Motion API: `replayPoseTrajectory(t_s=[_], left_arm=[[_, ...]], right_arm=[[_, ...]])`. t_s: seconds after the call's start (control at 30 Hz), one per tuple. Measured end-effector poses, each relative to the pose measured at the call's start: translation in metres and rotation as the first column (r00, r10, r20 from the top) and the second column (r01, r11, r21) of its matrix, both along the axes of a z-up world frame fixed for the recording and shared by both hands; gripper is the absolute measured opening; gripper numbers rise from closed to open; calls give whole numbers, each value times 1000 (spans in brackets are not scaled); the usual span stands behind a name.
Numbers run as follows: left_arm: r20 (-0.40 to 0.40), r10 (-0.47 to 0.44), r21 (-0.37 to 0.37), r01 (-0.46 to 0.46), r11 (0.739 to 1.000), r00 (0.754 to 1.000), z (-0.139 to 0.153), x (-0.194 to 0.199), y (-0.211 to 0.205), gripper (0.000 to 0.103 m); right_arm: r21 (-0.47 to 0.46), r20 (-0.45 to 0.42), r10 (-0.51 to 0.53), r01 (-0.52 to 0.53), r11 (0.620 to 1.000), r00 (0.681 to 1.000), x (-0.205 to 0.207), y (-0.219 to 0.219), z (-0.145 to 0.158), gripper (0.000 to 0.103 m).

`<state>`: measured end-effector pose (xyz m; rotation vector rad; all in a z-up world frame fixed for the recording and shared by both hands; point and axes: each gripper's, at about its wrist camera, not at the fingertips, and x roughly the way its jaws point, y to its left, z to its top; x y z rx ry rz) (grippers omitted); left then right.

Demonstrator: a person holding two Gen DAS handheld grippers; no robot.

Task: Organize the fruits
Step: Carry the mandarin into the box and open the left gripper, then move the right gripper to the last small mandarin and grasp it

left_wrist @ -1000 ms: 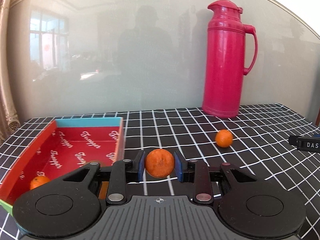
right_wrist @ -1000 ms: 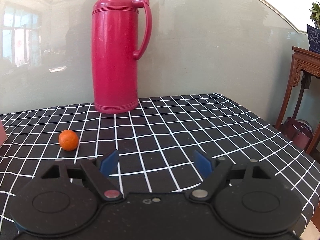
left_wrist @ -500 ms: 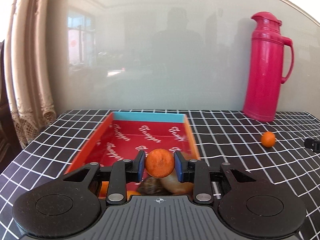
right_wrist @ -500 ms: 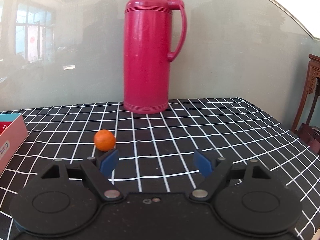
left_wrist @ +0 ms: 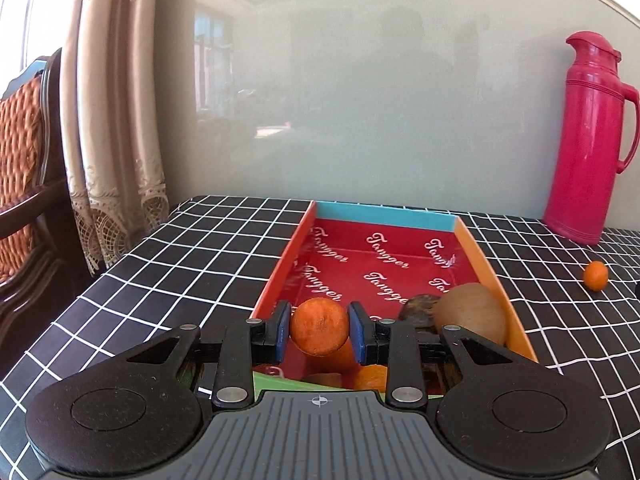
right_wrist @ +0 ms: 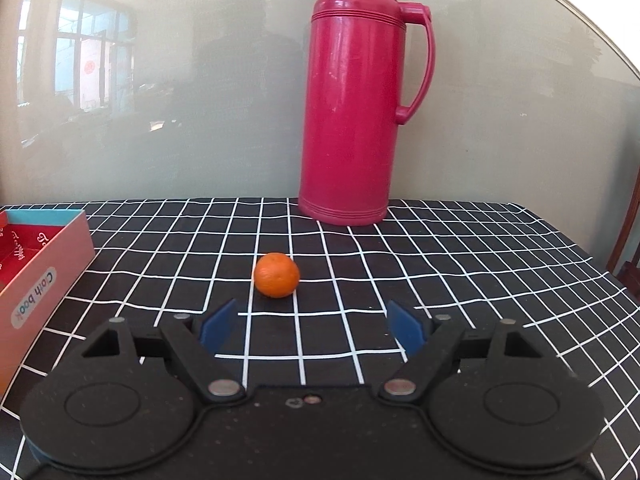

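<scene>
Here my left tool (left_wrist: 319,332) grips a small orange fruit (left_wrist: 319,331) between its blue pads, holding it in the air over the near end of an open red box (left_wrist: 384,264). The box has a blue far wall, an orange right wall and white script printed on its red floor. A brown kiwi (left_wrist: 472,316) lies inside against the right wall, with a darker fruit (left_wrist: 418,309) just beside it that I cannot identify. Orange shapes show low in the box, mostly hidden behind my tool. My right tool (right_wrist: 312,326) stands wide with nothing between its pads, pointing toward a second orange (right_wrist: 277,275) that sits alone on the black, white-gridded worktop (right_wrist: 440,264). A tall pink thermos jug (right_wrist: 356,96) stands upright behind that orange, near the wall.
</scene>
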<state>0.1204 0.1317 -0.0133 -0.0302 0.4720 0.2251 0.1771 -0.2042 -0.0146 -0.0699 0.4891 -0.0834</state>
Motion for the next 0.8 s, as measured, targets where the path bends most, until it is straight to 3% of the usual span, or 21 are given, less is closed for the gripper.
replayPoseTrajectory(t_s=[0.2,0.4,0.47,0.53,0.73,0.8], left_arm=[[-10,11,-5,-11,1000,1000,-4,2,4,31],[49,17,-4,-16,1000,999,2,-4,1,32],[56,15,-5,-15,1000,998,3,-4,0,37],[58,20,3,-20,1000,998,2,-3,-2,48],[74,12,11,-13,1000,997,4,-3,-8,57],[78,9,15,-10,1000,997,5,-3,-10,65]], right_arm=[[0,-2,5,-5,1000,1000,0,4,0,82],[3,1,-2,2,1000,1000,-1,0,1,82],[4,1,-6,6,1000,1000,-1,-2,1,82],[3,1,-10,10,1000,1000,-1,-5,1,82],[0,1,-23,23,1000,1000,-3,-15,1,83],[0,0,-24,24,1000,1000,-3,-16,0,83]])
